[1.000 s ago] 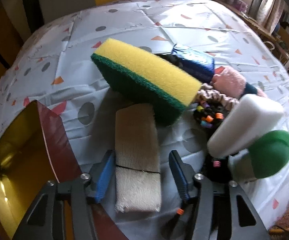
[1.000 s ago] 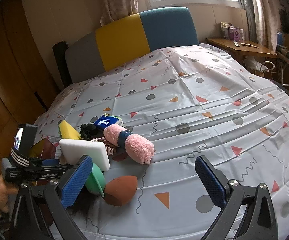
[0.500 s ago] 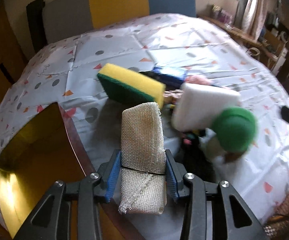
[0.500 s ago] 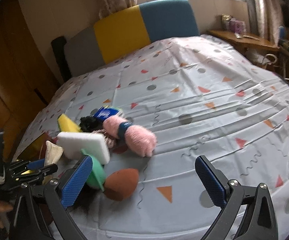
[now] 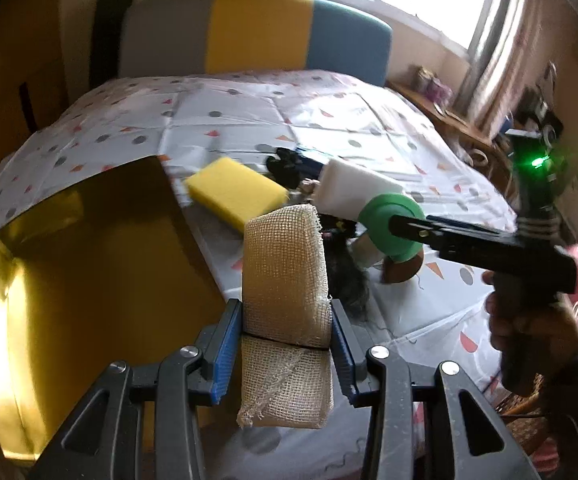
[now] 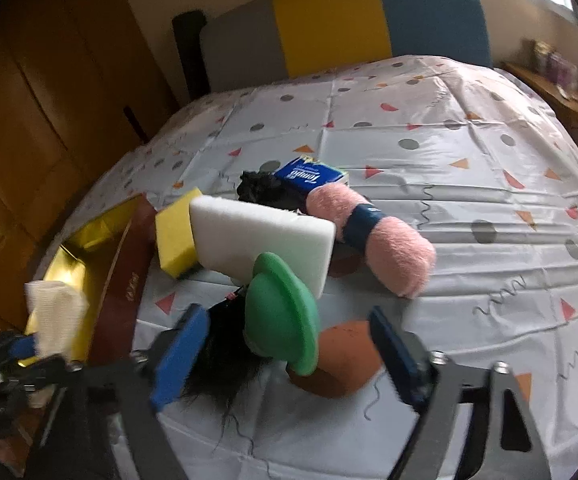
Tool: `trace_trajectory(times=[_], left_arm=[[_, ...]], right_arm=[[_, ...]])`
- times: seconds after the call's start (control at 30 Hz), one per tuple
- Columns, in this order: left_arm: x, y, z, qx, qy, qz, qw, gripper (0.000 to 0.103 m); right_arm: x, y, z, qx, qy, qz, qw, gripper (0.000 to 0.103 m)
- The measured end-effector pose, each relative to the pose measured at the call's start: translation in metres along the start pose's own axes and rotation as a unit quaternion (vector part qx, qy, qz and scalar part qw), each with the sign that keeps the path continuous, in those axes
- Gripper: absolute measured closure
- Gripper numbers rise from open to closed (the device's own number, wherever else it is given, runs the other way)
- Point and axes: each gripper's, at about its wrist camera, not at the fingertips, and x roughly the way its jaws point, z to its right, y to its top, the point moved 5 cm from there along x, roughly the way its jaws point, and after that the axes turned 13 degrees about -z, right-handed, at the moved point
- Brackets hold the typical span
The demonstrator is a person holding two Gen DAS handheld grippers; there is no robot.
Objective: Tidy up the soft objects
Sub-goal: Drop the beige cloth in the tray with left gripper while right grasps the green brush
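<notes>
My left gripper (image 5: 285, 312) is shut on a beige mesh pad (image 5: 285, 264), held upright in the air beside the open gold box (image 5: 89, 272). The right wrist view shows that pad (image 6: 55, 312) at the box's maroon wall (image 6: 123, 280). My right gripper (image 6: 285, 328) hangs low over the bed, its jaws closing. Between them are a green round-capped thing (image 6: 281, 308), a brown teardrop sponge (image 6: 341, 360) and a tuft of black hair (image 6: 225, 356). The pads are not visibly pressing on any of them. Behind these lie a white sponge (image 6: 261, 244) and a yellow sponge (image 6: 175, 236).
A pink rolled towel with a blue band (image 6: 389, 248), a blue tissue pack (image 6: 309, 176) and a black scrunchie (image 6: 257, 188) lie farther back on the patterned bedspread (image 6: 469, 160). A person's hand (image 5: 529, 320) holds the right gripper (image 5: 393, 224).
The left gripper closed on the mesh pad, lifted it off the bed and carried it toward the gold box. The right gripper swung left and down to the green thing, and its jaws narrowed.
</notes>
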Motion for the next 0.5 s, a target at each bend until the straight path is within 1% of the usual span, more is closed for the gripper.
trace_trajectory(times=[0.03, 0.07, 0.1, 0.2, 0.3, 0.37, 0.4, 0.5], left_arm=[[-0.005, -0.003, -0.008, -0.014, -0.001, 0.005, 0.9999, 0.061], [-0.008, -0.006, -0.016, -0.025, -0.001, 0.008, 0.9997, 0.061], [-0.010, -0.009, -0.024, -0.036, 0.001, 0.010, 0.9993, 0.061], [-0.018, -0.017, -0.059, -0.080, 0.018, 0.016, 0.9965, 0.061], [-0.021, -0.021, -0.100, -0.131, 0.038, 0.014, 0.9906, 0.061], [-0.020, -0.021, -0.131, -0.176, 0.040, 0.008, 0.9836, 0.061], [-0.020, -0.021, -0.140, -0.191, 0.042, 0.005, 0.9808, 0.061], [-0.013, -0.014, -0.160, -0.219, 0.043, -0.002, 0.9748, 0.061]], right_arm=[[0.005, 0.001, -0.001, -0.004, -0.005, -0.002, 1.000, 0.041], [0.009, 0.002, -0.002, -0.005, -0.008, -0.005, 1.000, 0.055], [0.014, 0.002, -0.003, -0.008, -0.008, -0.013, 1.000, 0.064], [0.012, 0.002, -0.005, -0.017, -0.007, -0.010, 1.000, 0.067], [0.005, -0.001, -0.005, -0.019, -0.001, -0.007, 1.000, 0.068], [0.002, -0.001, -0.003, -0.009, 0.021, -0.011, 1.000, 0.068], [-0.001, -0.001, -0.002, -0.007, 0.033, -0.012, 0.999, 0.068], [-0.006, -0.002, -0.007, -0.013, 0.059, -0.014, 0.998, 0.067]])
